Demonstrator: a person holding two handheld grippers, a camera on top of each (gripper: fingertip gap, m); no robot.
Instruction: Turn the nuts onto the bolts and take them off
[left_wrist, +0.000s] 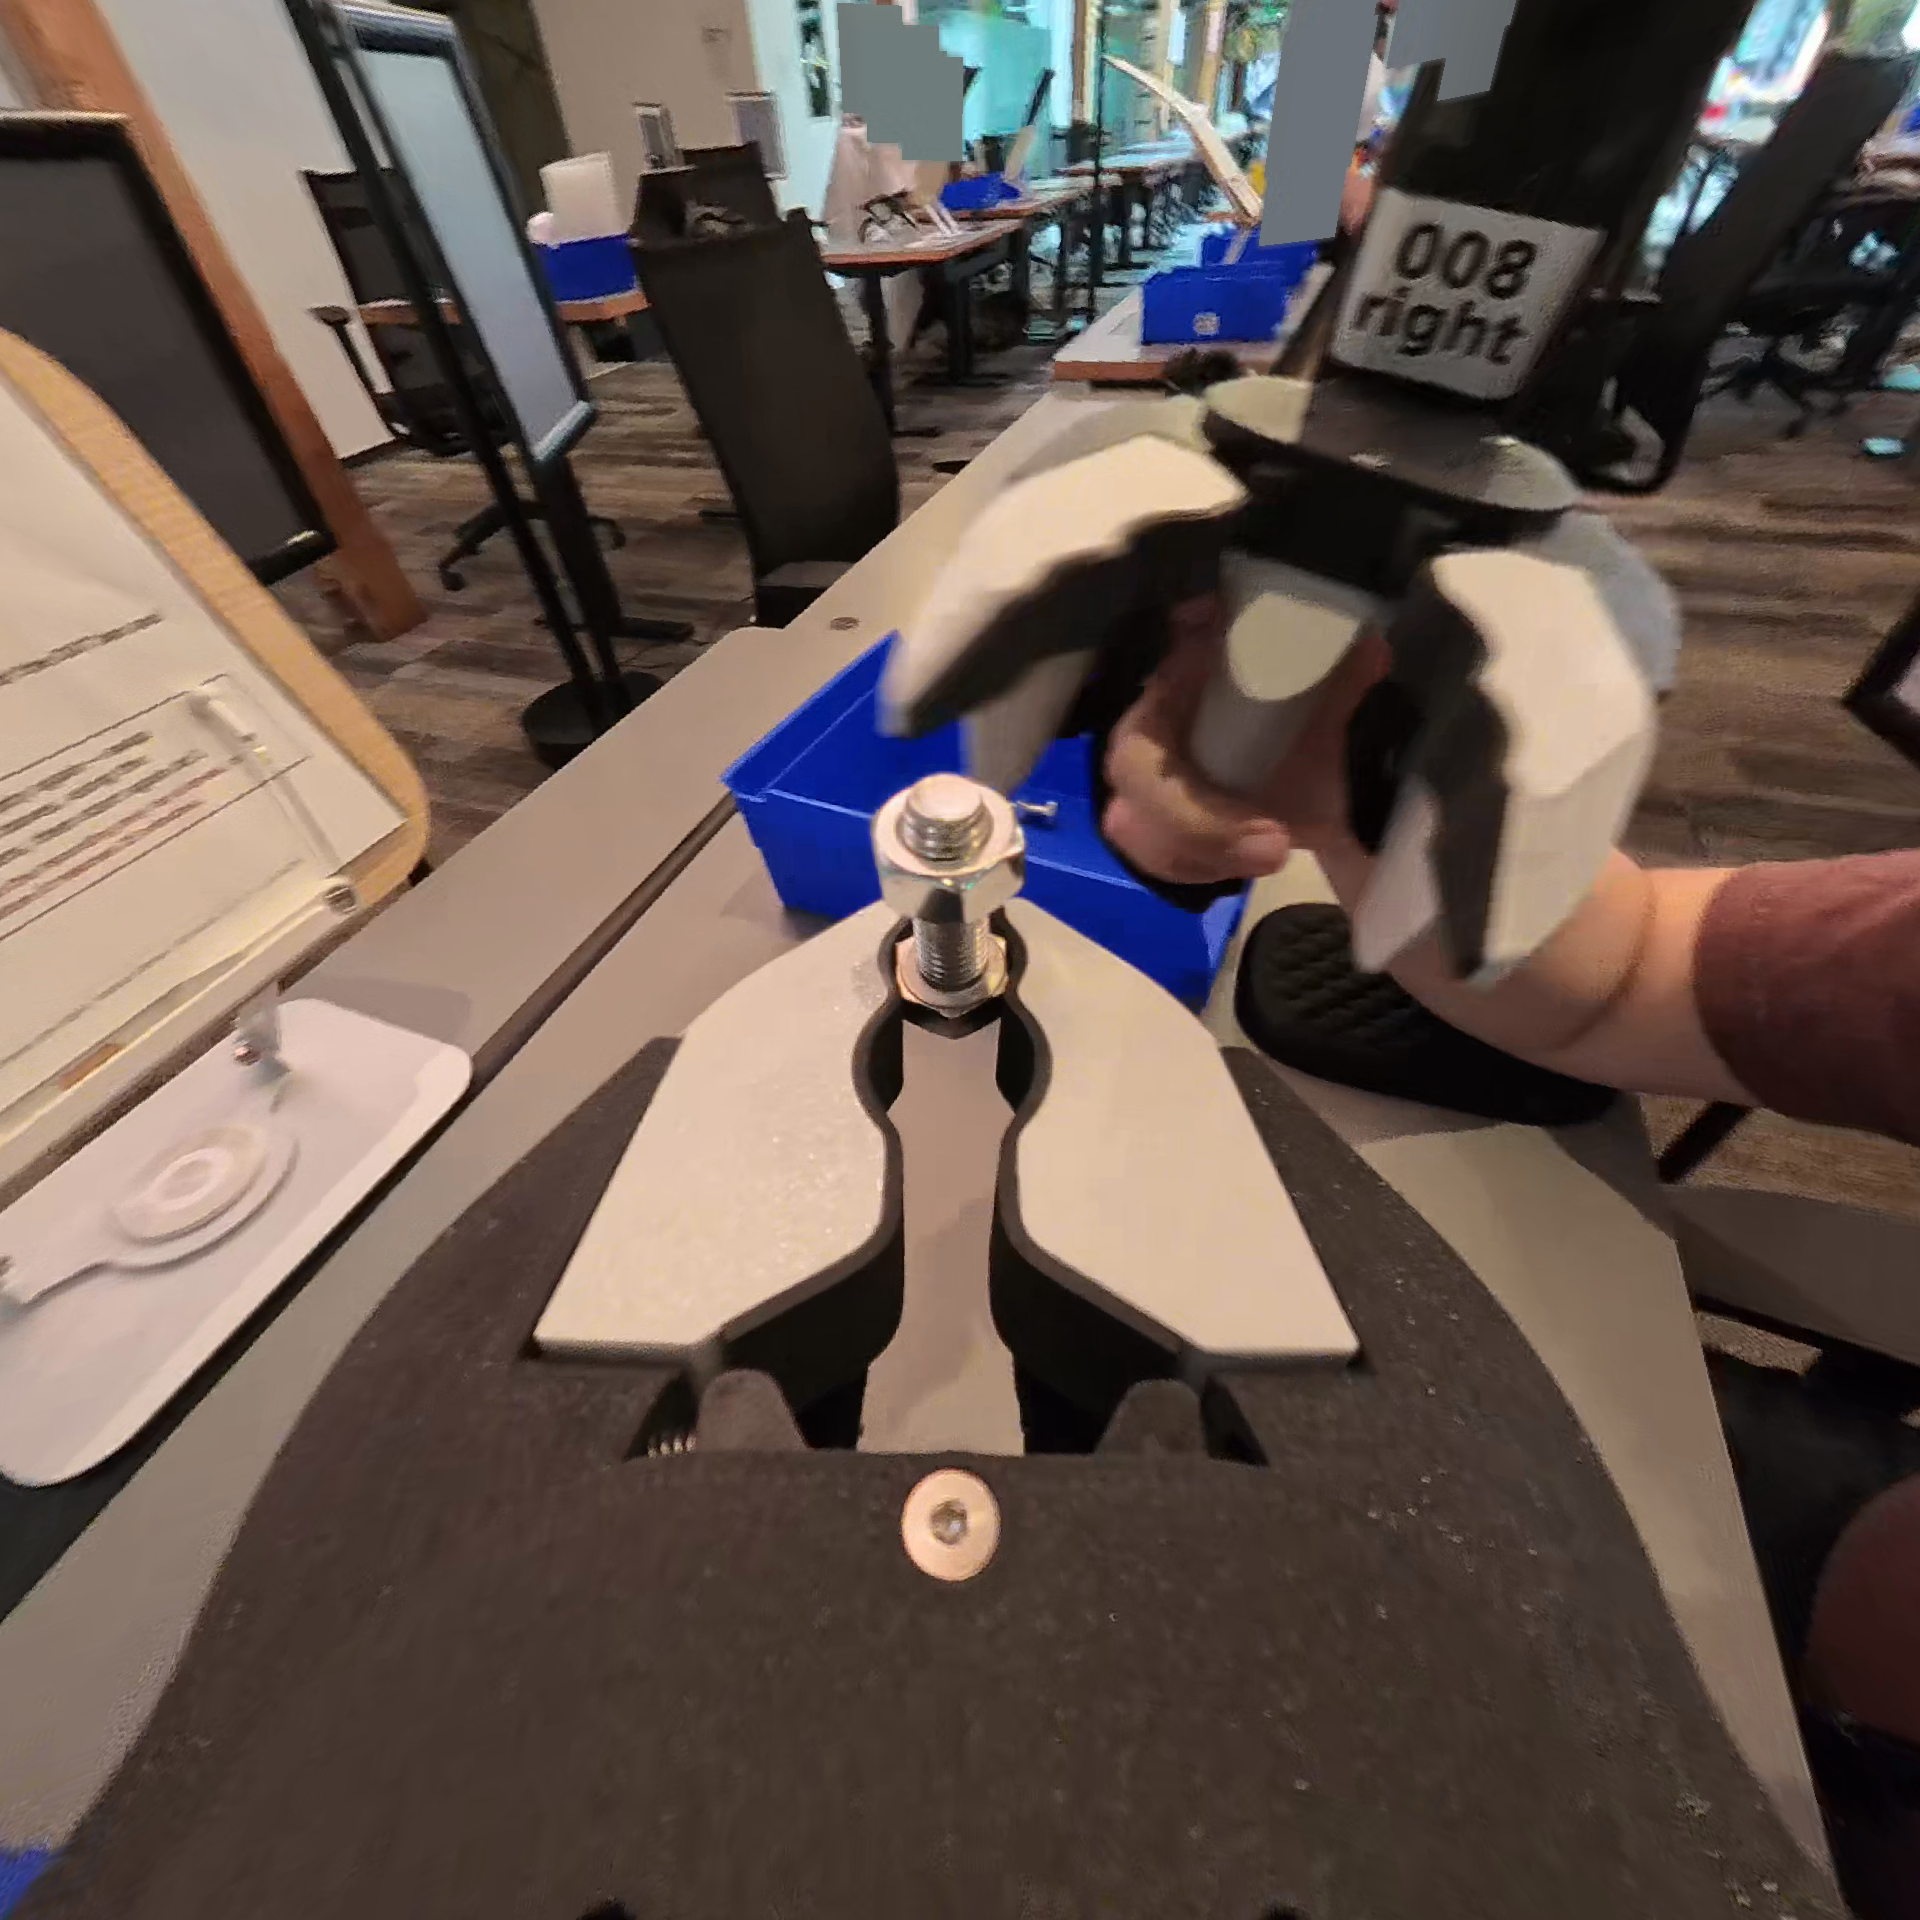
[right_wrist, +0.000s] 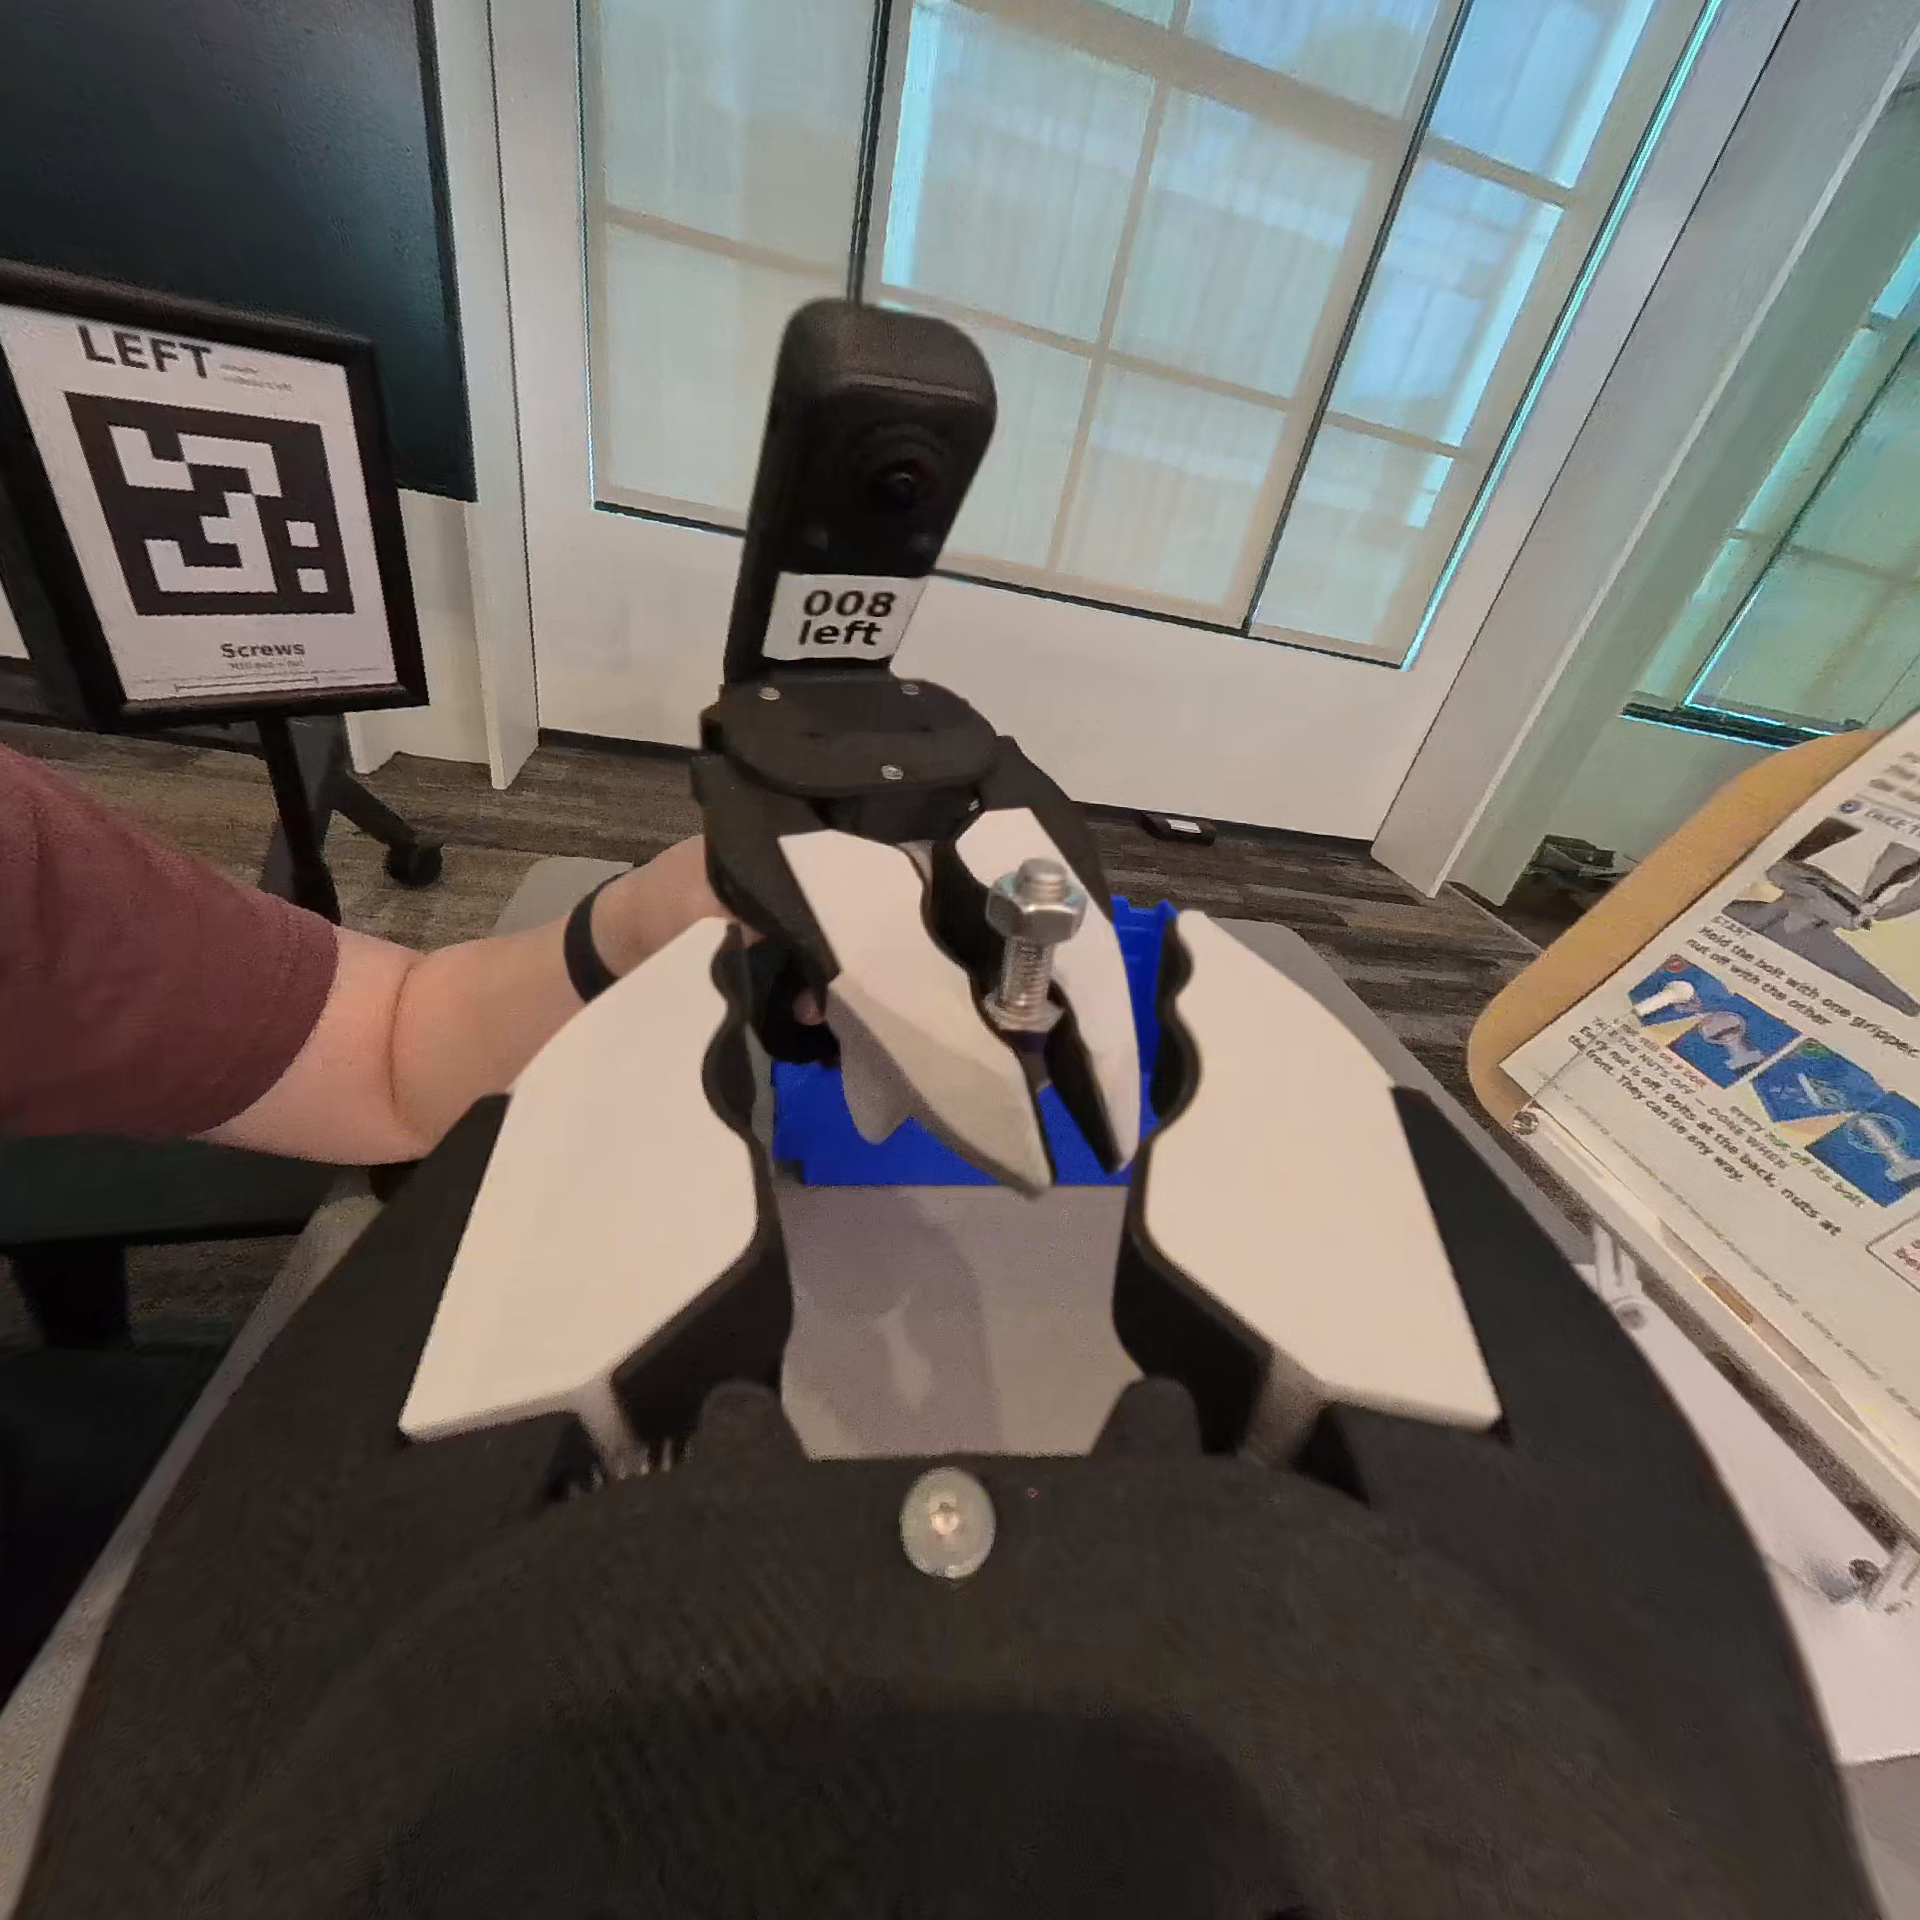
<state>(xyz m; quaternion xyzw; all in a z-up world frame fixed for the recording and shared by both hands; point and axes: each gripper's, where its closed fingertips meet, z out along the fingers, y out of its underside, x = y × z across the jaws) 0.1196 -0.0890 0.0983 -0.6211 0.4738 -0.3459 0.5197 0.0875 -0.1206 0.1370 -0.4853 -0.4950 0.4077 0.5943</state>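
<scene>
Risk: left gripper (left_wrist: 948, 997) pinches bolt (left_wrist: 945, 961) only at its head; right gripper (right_wrist: 951, 1049), spread wide, approaching nut (left_wrist: 948, 862) off-centre, could tilt it loose.

Wood-plank floor (left_wrist: 727, 436), black office chair (left_wrist: 769, 395), paned windows (right_wrist: 1143, 312).

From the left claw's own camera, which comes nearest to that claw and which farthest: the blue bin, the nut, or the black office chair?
1. nut: on the bolt clamped at the left claw tips.
2. blue bin: on the table just behind.
3. black office chair: on the floor beyond, left.
</scene>
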